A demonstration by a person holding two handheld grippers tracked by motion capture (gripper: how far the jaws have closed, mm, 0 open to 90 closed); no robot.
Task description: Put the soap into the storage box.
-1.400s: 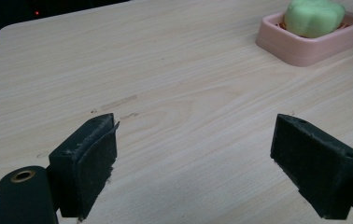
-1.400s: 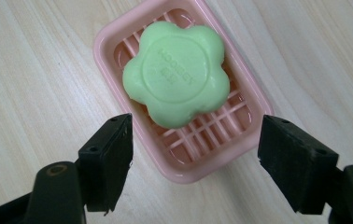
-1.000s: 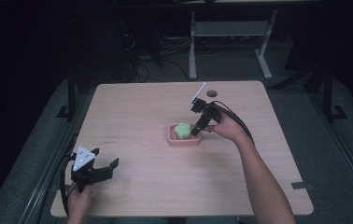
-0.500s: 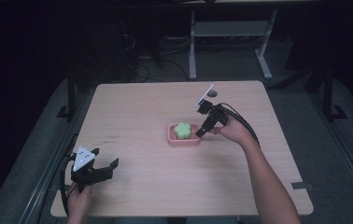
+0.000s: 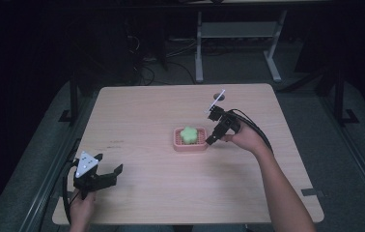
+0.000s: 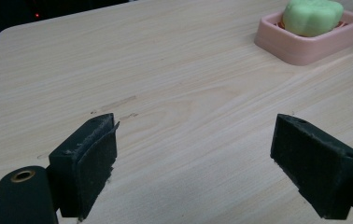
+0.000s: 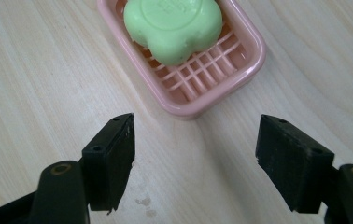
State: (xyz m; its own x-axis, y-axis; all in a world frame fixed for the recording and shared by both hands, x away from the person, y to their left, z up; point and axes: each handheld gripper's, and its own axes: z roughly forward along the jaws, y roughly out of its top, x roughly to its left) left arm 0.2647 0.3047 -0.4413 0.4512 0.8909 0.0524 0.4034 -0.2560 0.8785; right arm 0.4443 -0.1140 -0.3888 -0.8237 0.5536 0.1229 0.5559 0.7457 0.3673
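Through right gripper view: soap [image 7: 173, 26] off-centre in tray [image 7: 212, 88], grid bare.

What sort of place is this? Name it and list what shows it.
Probably a lab or recording workspace, not a home. A bare wooden table stands on grey carpet in a dark room, cables lie on the floor behind it, and a white metal desk frame stands beyond. A person holds two handheld grippers.

Dim room, lit worktop

A pale wood-grain rectangular worktop [image 5: 137, 111] stands on grey carpeted floor [image 5: 349, 159]. At twelve o'clock, a white metal desk frame [image 5: 199, 53] stands in near darkness, black cables [image 5: 147, 72] tangled at eleven o'clock.
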